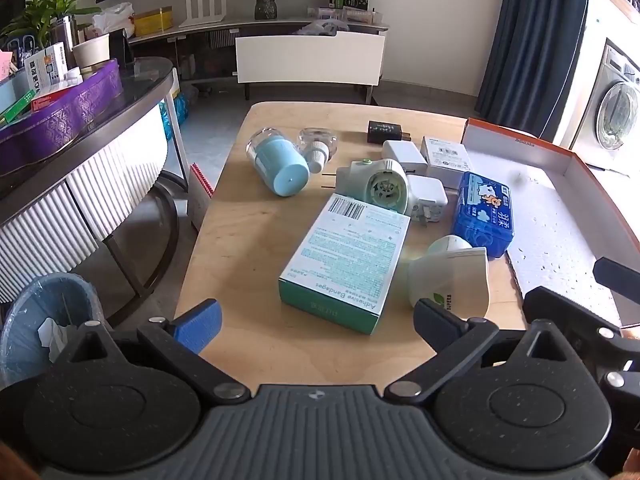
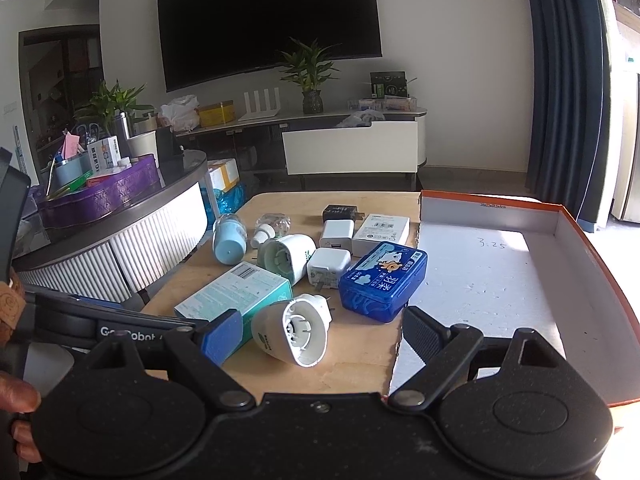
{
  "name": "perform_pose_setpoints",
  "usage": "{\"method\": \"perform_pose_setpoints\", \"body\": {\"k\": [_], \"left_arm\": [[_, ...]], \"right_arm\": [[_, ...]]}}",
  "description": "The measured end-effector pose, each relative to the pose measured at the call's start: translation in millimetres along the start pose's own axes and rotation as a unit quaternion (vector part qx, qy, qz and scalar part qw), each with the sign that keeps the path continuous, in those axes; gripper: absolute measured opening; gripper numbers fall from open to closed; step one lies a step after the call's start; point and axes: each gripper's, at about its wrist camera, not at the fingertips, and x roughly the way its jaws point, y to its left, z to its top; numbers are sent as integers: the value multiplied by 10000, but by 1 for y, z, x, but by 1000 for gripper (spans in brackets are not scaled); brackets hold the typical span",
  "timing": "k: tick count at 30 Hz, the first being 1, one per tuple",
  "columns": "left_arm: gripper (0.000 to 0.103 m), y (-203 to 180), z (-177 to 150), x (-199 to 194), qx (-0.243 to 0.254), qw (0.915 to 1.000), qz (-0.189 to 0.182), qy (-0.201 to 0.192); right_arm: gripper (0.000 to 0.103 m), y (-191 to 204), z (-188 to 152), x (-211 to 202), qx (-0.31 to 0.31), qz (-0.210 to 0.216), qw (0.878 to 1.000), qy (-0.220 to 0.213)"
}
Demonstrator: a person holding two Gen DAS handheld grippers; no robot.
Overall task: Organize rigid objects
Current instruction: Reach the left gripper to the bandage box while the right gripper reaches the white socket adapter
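Both claws spread wide and empty over a cluttered worktop [image 1: 224,240].

Our left claw [image 1: 318,322] hovers at the near edge, its fingers apart, with the teal bandage box [image 1: 346,260] lying flat right ahead of it and a white plug-in unit [image 1: 450,276] on its side just beside the right finger. Our right claw [image 2: 322,334] is likewise wide, framing that same plug-in unit [image 2: 292,328]. Behind these crowd the blue tissue case [image 2: 382,280], a white charger [image 2: 328,266], a second plug-in unit [image 2: 286,256], a white carton [image 2: 382,232], a black adapter [image 2: 340,213], a pale-blue capped bottle [image 2: 229,236] and a small clear bottle [image 2: 272,226], many touching. The orange-rimmed tray [image 2: 600,264] lies to the right, beside the tissue case.
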Motion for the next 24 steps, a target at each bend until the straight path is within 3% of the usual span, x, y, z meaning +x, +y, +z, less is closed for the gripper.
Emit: {"method": "perform_pose_setpoints", "body": {"k": [24], "left_arm": [[103, 4, 6, 14, -2, 10000, -35, 53]], "right_arm": [[102, 1, 0, 13, 36, 56, 9999, 105]]}}
